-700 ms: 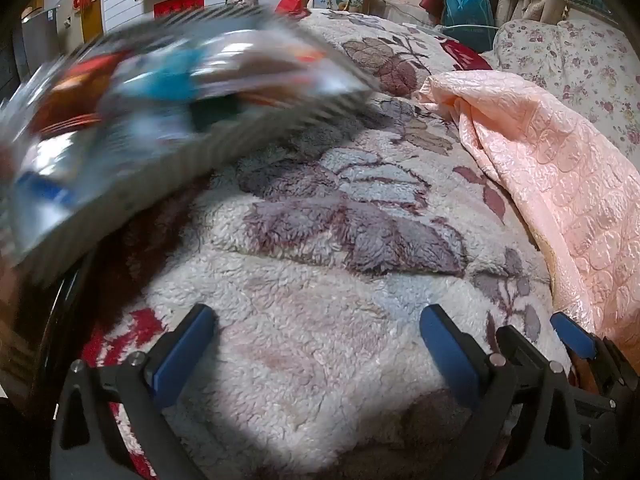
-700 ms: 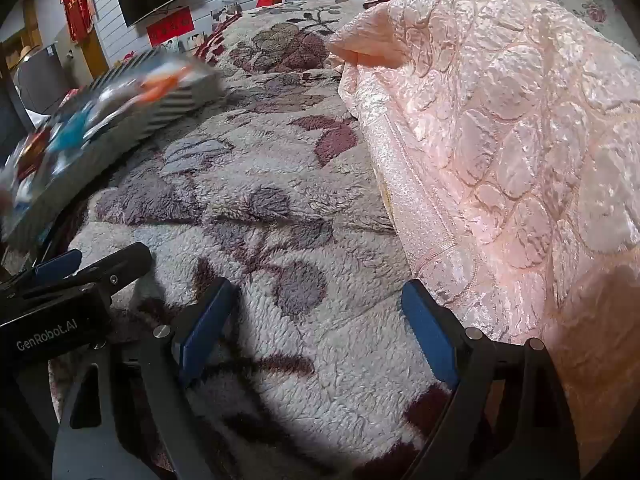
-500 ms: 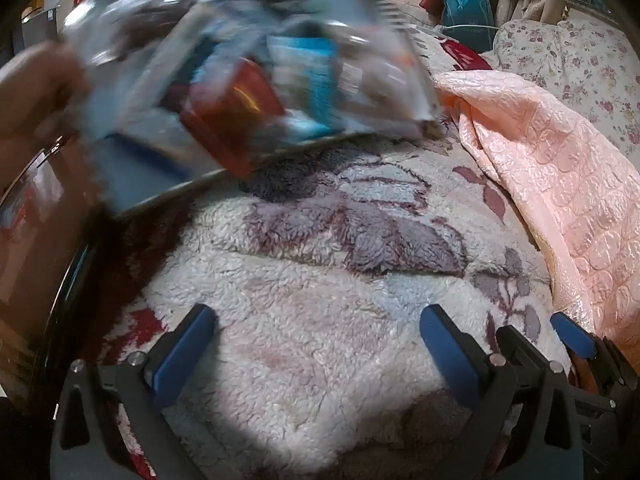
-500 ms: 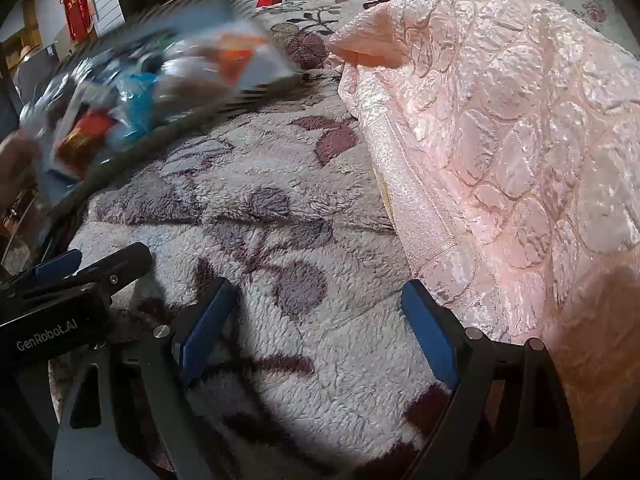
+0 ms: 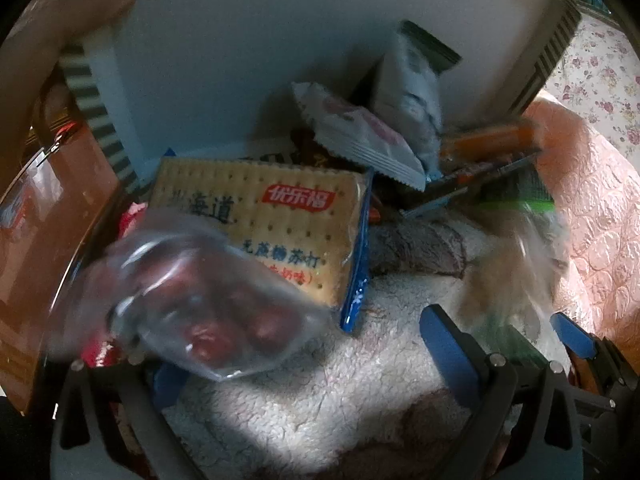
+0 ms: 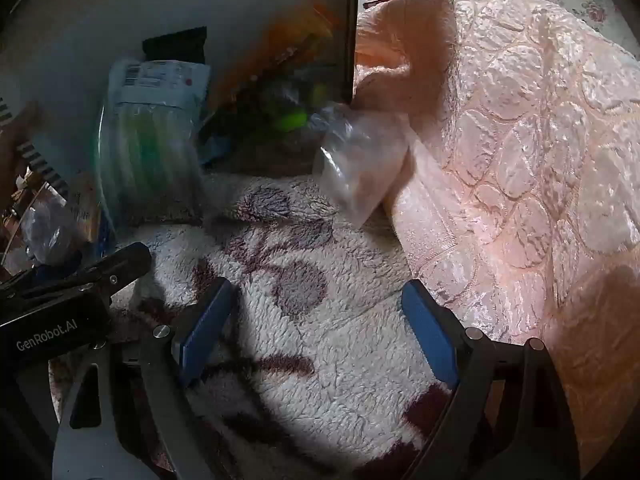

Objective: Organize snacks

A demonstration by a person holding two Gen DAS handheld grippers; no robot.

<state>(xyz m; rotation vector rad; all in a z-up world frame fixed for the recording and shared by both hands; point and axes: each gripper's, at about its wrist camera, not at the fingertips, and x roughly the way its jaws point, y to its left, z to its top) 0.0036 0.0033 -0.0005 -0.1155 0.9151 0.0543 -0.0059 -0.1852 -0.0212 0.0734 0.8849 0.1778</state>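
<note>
- So the big change from half a second back: the striped box [image 5: 256, 60], which was coming in overhead full of snacks, is now tipped right over, and a bare hand [image 5: 60, 40] holds its edge up and to the left of the left gripper [image 5: 320, 360].
- Snacks are pouring out onto the fleece blanket [image 5: 320, 400] right ahead of both claws, where there was only bare blanket a moment ago.
- The cracker pack [image 5: 260, 224] lands just ahead of the left gripper, leaning on the pile.
- A clear bag of red dates [image 5: 192, 300] is blurred, mid-tumble, right over the left finger of that claw.
- White wrappers [image 5: 360, 136] and an orange stick pack [image 5: 492, 140] sit further ahead, against the box's inside.
- From the right gripper [image 6: 316, 328] a green-striped pack [image 6: 148, 152] is ahead-left and a clear pouch [image 6: 360, 168] is ahead, resting against the pink quilt [image 6: 500, 160].
- Both claws are spread wide and empty, nothing between the pads, neither has budged.
- My read: sorting hasn't started, this is just the dump. I'd wait until stuff settles before grabbing.
</note>
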